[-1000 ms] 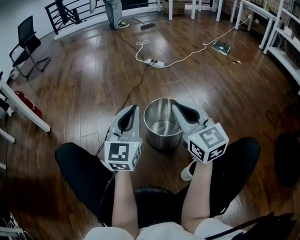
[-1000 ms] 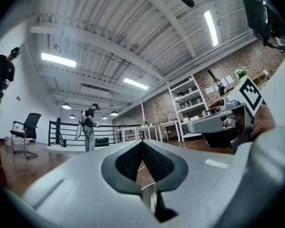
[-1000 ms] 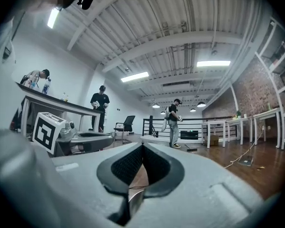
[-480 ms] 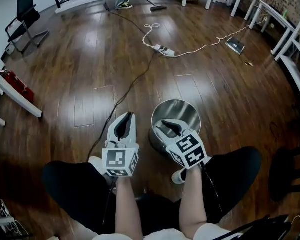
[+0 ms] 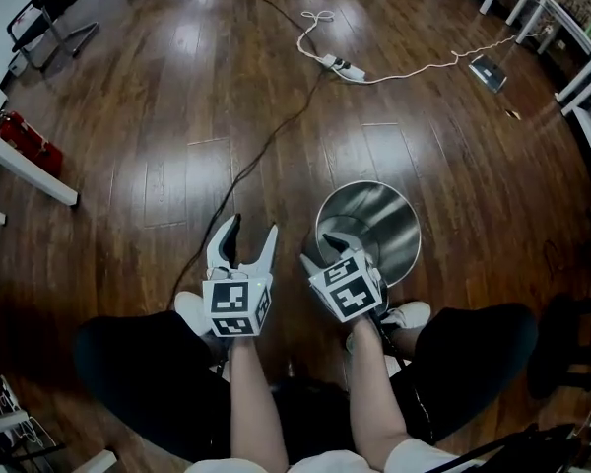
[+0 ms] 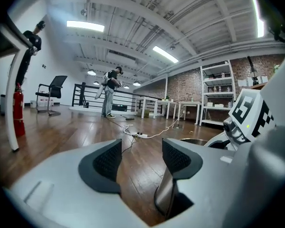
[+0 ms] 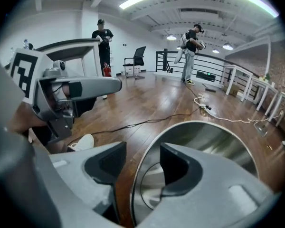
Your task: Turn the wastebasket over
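Observation:
The shiny metal wastebasket point(image 5: 374, 227) stands upright on the wooden floor, mouth up, just in front of the person's right foot. My right gripper point(image 5: 325, 250) is at its near rim, jaws opening. In the right gripper view the rim point(image 7: 138, 175) passes between the jaws, one jaw inside the basket point(image 7: 213, 151) and one outside, and the outer pad stands clear of the metal. My left gripper point(image 5: 249, 233) hangs to the left of the basket, apart from it, jaws opening over bare floor. The left gripper point(image 6: 140, 158) has nothing between its jaws.
A black cable point(image 5: 266, 146) runs past the left gripper to a white power strip point(image 5: 343, 66). White shoes point(image 5: 191, 312) point(image 5: 410, 315) flank the grippers. A red extinguisher point(image 5: 28, 144) and a table leg point(image 5: 32, 172) lie far left. People point(image 7: 190, 51) stand far off.
Both grippers came down toward the floor and went from shut to open. The right one now straddles the basket's near rim. The head view tilted further down.

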A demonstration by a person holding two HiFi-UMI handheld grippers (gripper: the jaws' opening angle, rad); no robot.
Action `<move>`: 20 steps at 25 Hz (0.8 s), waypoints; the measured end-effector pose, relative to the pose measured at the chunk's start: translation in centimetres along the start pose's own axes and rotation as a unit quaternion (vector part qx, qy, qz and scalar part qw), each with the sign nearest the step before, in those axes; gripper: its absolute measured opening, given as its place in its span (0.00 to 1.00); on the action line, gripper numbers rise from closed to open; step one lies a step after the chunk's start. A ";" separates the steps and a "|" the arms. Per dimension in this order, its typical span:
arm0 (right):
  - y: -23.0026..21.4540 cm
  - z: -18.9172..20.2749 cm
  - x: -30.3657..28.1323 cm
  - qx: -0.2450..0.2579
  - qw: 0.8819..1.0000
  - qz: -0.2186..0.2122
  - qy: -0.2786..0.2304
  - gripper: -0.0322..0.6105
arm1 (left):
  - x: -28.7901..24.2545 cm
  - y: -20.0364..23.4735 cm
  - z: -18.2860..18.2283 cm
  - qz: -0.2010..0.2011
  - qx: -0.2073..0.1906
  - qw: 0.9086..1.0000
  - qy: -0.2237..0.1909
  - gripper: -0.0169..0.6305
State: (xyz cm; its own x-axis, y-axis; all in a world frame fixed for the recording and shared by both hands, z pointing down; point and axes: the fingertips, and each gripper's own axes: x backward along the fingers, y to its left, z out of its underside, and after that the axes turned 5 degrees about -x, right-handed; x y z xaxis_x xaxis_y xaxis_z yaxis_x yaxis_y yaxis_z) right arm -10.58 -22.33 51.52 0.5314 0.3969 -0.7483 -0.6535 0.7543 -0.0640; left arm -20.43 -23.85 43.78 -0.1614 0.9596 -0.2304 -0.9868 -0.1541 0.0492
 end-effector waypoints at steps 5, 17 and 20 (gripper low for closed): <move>-0.8 0.7 -1.4 -0.006 0.999 0.031 0.021 0.16 | -0.4 0.9 2.9 -0.008 0.006 0.999 0.039 0.51; -1.8 -2.7 3.6 -0.088 0.991 -0.036 -0.089 0.14 | 1.4 3.6 2.1 -0.036 0.064 0.997 0.011 0.46; -2.9 -4.2 5.6 -0.150 0.970 -0.085 -0.169 0.14 | 1.6 3.8 2.2 -0.037 0.076 0.996 0.011 0.46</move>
State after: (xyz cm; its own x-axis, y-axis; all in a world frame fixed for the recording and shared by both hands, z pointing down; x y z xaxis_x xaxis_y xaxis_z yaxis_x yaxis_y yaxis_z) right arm -7.94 -24.52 44.74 0.7585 0.4677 -0.4538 -0.6417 0.6575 -0.3950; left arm -24.42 -22.38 45.77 -0.0895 0.9616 -0.2593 -0.9831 -0.0435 0.1780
